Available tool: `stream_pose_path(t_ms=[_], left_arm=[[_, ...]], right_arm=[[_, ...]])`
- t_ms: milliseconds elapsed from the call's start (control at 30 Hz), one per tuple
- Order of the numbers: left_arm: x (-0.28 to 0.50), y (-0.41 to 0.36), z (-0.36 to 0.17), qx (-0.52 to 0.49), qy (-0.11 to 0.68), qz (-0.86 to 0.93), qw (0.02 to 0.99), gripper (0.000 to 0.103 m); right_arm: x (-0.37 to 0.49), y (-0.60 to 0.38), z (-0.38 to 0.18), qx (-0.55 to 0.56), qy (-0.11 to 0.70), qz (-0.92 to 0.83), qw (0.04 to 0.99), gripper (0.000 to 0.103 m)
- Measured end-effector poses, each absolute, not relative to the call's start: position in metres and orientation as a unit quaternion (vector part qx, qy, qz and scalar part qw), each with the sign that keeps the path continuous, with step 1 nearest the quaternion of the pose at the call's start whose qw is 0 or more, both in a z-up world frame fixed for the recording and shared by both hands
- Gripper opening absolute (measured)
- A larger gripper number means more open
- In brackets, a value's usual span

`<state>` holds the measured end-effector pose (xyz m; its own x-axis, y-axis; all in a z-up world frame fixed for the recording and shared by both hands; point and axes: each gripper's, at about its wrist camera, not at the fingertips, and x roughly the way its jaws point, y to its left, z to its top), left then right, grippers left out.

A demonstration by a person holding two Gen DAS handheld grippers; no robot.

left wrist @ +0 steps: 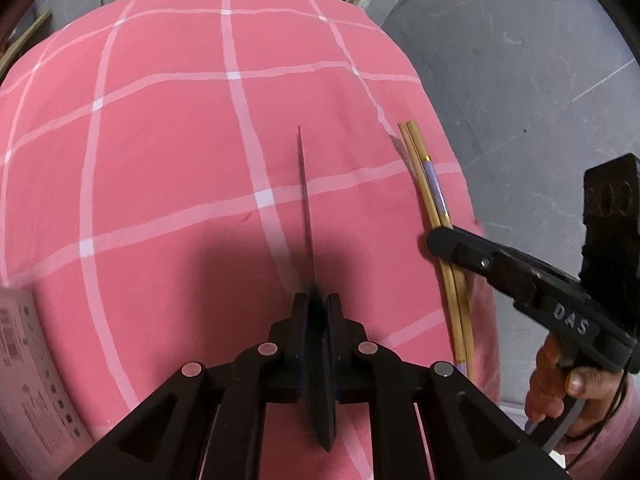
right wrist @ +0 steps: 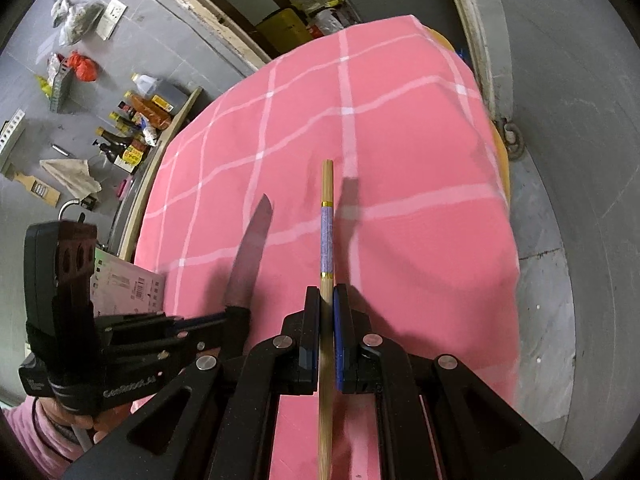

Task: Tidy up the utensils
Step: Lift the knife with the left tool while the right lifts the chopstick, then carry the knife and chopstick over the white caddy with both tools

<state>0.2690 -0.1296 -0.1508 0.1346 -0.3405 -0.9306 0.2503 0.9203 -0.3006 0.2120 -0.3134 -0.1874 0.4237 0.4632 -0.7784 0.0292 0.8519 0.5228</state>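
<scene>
Pink cloth (left wrist: 168, 168) with a grid of white stripes covers the table, soft and slightly rumpled where it drapes over the edges; grey concrete floor (left wrist: 540, 80) lies beyond. Left tool (left wrist: 316, 308), matte black plastic with round silver pivot pins, has its two flat fingers pressed together on the dark handle of a knife (left wrist: 305, 196). From the left wrist view the blade appears edge-on as a thin dark line pointing forward over the cloth; from the right wrist view it shows as a flat, grey metal blade (right wrist: 252, 248) with a rounded, angled tip. Right tool (right wrist: 327, 312) is closed narrowly on a pair of chopsticks (left wrist: 432, 200), slim, round, light bamboo-coloured sticks with a lilac patterned band bounded by gold rings. The grip falls just behind that band, with the blunt ends projecting forward and the long tapered part running back under the tool. In the right wrist view the pair lines up so only one stick (right wrist: 326, 220) can be made out. Both utensils are held above the cloth near its right-hand edge, the knife to the left of the chopsticks and apart from them. White printed carton (left wrist: 28, 380) with barcodes sits at the left edge of the table. Bottles and bags (right wrist: 132, 120) stand on the floor at far left.
</scene>
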Motion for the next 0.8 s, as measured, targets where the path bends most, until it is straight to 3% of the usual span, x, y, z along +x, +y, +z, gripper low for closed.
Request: stream_pose_path(t_ms=[300, 567, 800], left_arm=[[0.271, -0.131, -0.148, -0.044, 0.618, -0.190, 0.762, 0.008], [0.241, -0.097, -0.088, -0.100, 0.522, -0.211, 0.820, 0.008], [0.218, -0.034, -0.003, -0.162, 0.411, -0.187, 0.877, 0.008]], right_arm=[[0.206, -0.312, -0.185, 0.248, 0.506, 0.131, 0.816, 0.006], [0.205, -0.304, -0.141, 0.247, 0.455, 0.141, 0.844, 0.006], [0.207, -0.274, -0.068, 0.251, 0.358, 0.175, 0.882, 0.006]])
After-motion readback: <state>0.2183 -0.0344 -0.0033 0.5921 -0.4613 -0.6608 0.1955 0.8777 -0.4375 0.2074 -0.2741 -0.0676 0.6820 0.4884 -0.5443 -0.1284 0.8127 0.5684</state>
